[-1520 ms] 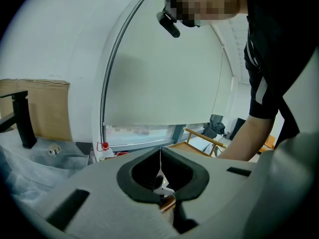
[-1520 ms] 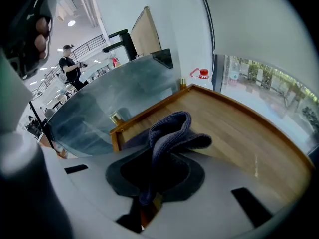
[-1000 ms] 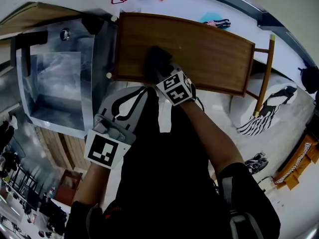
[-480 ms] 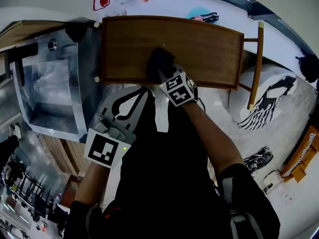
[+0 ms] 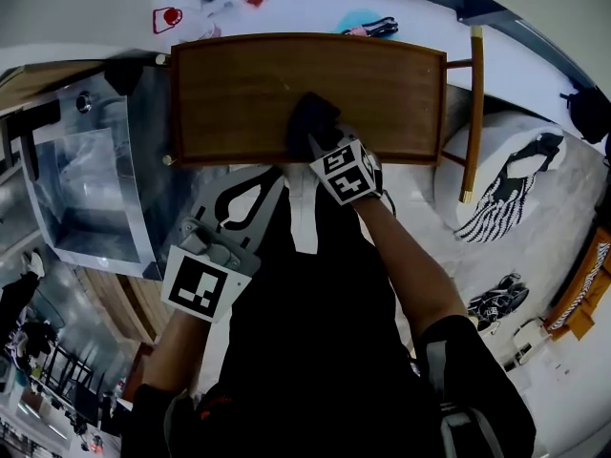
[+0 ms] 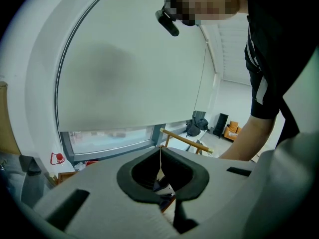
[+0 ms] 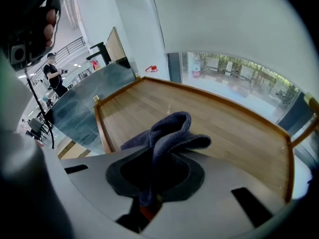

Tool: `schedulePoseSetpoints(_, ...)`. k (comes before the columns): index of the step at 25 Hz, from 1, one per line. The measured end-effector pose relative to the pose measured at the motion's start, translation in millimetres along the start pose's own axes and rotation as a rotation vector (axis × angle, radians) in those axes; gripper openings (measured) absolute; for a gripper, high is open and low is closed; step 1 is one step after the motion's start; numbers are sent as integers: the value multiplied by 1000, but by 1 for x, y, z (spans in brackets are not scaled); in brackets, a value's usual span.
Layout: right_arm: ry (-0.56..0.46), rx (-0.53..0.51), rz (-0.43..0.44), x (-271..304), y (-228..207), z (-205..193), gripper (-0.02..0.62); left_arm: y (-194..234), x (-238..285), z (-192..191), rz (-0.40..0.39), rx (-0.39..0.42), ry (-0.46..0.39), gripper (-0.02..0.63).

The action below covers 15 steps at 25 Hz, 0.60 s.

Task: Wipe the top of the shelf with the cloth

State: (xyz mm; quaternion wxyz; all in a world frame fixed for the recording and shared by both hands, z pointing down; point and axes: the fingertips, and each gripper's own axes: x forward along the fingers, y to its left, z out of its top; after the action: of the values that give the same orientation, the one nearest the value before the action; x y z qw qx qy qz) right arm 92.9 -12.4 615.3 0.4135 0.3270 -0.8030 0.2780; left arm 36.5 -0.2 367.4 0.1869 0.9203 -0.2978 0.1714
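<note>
— Where is the cloth to be found?

— The dark cloth [image 5: 310, 122] is seen at the centre of the head view, bunched on the shelf top [image 5: 229, 89] close to its lower edge. It is pinched by the right gripper [image 5: 316, 141], whose jaws are closed on a fold of it. In the right gripper view the rest of the cloth is heaped up just past the jaws, over the wood.

— And the left gripper?

— The left gripper [image 5: 260, 184] is held below the shelf, left of centre and clear of the wood. Its jaws are brought together, and nothing is caught between them.

— Can any writing be read?

— Only black-and-white squares are shown on each marker cube [image 5: 346, 172]. A red tag [image 5: 167, 17] is seen at the upper left, but its print is too small to be read. A metal sink [image 5: 86, 175] is set against the shelf's left end.
</note>
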Motion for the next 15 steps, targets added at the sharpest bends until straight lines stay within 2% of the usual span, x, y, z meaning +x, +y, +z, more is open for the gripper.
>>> schedulePoseSetpoints(15, 28, 35, -130, -47, -82, -49, 48, -35, 47, 19, -62, 29, 6, 21)
